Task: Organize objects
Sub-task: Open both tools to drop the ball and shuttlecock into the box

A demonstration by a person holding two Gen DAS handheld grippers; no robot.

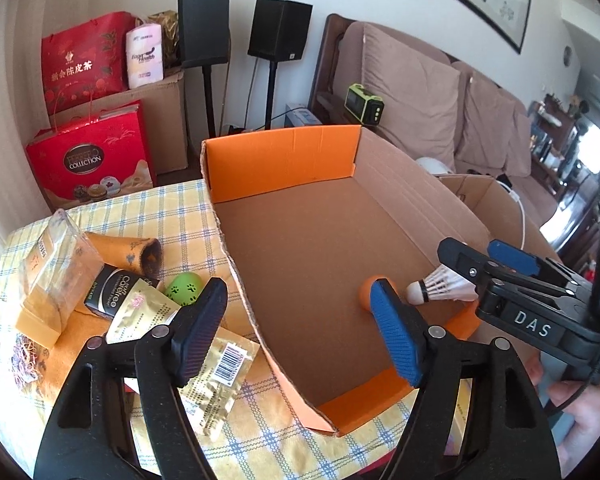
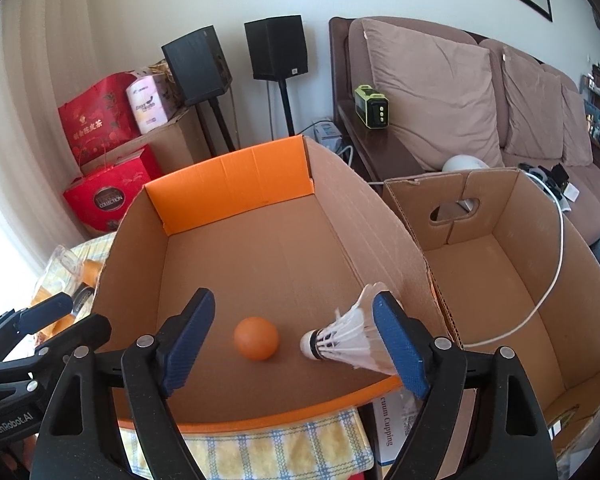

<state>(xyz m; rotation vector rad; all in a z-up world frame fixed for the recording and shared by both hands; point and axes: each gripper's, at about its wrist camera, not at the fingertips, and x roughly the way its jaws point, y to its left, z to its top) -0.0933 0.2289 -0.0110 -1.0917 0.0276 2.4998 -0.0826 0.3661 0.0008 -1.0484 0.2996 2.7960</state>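
Observation:
An open cardboard box with orange end flaps (image 1: 284, 160) (image 2: 228, 188) stands on the checked tablecloth (image 1: 172, 216). An orange ball (image 2: 256, 338) (image 1: 366, 292) and a white shuttlecock (image 2: 348, 340) (image 1: 440, 284) lie on its floor near the front right corner. My right gripper (image 2: 296, 346) (image 1: 488, 256) is open over that corner, the shuttlecock lying loose against its right finger. My left gripper (image 1: 300, 330) is open and empty above the box's left wall. Left of the box lie a green ball (image 1: 184, 286), gold packets (image 1: 216, 368), a black packet (image 1: 116, 290) and a clear-topped box (image 1: 56, 268).
A second, taller cardboard box (image 2: 500, 264) with a white cable (image 2: 556, 264) stands right of the first. Red gift bags (image 1: 88, 156), speakers on stands (image 1: 280, 28) and a brown sofa (image 1: 440, 92) lie beyond the table. A white carton (image 2: 392, 428) sits below the front edge.

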